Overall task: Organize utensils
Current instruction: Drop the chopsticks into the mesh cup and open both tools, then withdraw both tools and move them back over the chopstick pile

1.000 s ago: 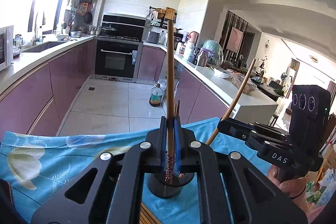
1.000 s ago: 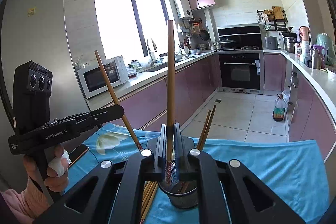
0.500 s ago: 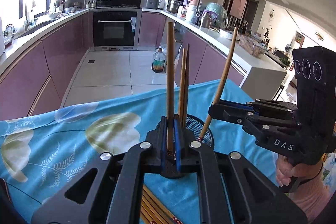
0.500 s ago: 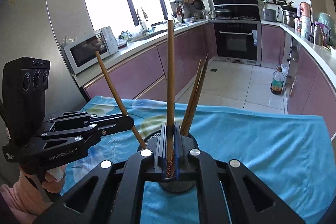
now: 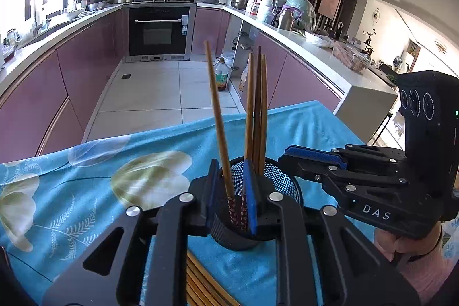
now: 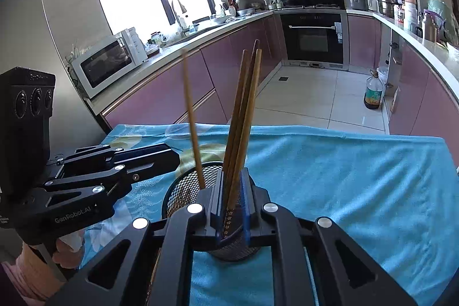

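Both grippers, left gripper (image 5: 232, 191) and right gripper (image 6: 232, 202), have just cracked their jaws open, chopsticks (image 5: 218, 116) loose between them, dropping into the mesh holder (image 5: 284, 182) on the blue cloth (image 5: 86, 191). Next, I'd say: lift clear and fetch from the remaining pile (image 5: 200, 286).

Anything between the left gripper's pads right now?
Yes: one chopstick stands between the left gripper pads, dropping into the mesh cup. Left wrist view.
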